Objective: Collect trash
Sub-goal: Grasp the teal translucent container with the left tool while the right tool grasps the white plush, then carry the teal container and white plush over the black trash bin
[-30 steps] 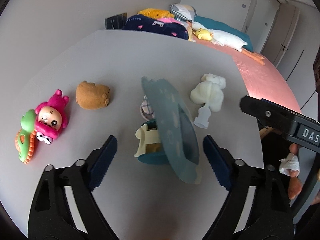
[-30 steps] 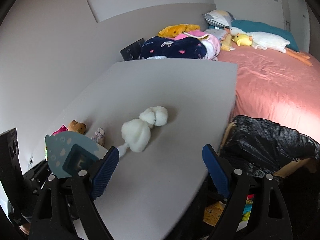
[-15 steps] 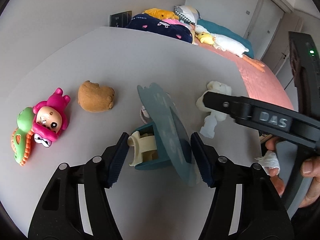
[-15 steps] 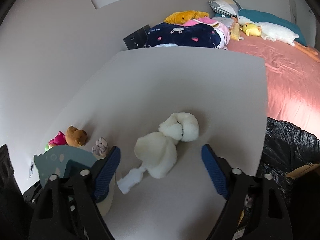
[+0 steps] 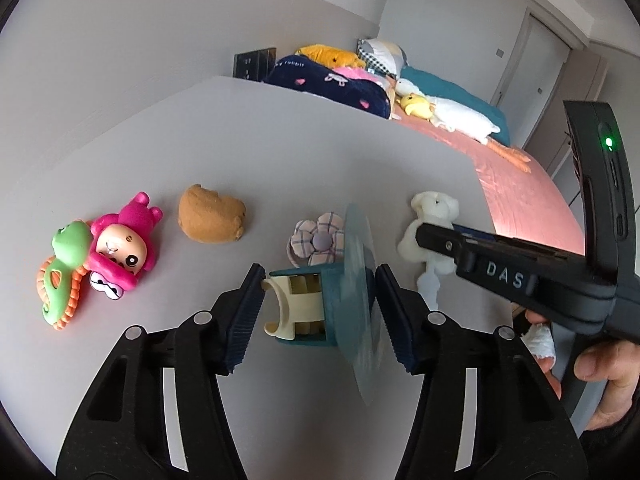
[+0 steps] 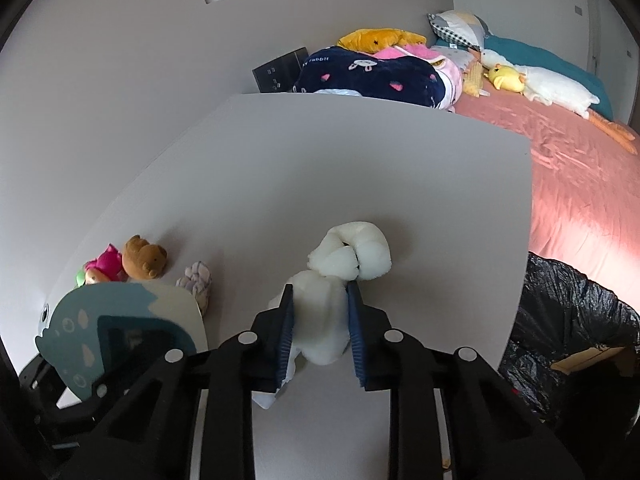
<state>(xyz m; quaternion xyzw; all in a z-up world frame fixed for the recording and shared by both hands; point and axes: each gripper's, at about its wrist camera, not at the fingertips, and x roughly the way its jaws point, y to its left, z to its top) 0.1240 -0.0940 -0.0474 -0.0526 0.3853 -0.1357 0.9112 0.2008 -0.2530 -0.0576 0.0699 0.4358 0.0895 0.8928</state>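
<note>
On the grey table (image 5: 280,140) a teal toy with a cream clip and a flat blue-grey disc (image 5: 344,296) sits between the fingers of my left gripper (image 5: 318,280). The jaws are closing, and one pad touches the cream part while the other touches the disc. The same toy (image 6: 120,320) shows at lower left in the right wrist view. My right gripper (image 6: 320,292) is closing on the soft body of a white plush toy (image 6: 352,252), which bulges between the pads. That plush (image 5: 432,208) lies right of the teal toy.
Left on the table lie a brown bear plush (image 5: 210,220), a pink doll (image 5: 120,248) and a green toy (image 5: 64,264). A plaid fabric flower (image 5: 318,238) lies behind the teal toy. A black trash bag (image 6: 568,320) stands open past the table's right edge, beside a pink bed (image 6: 580,168).
The left jaws narrowed around the teal toy, whose disc turned edge-on. My right gripper moved in over the white plush and its wide jaws squeezed together on the body.
</note>
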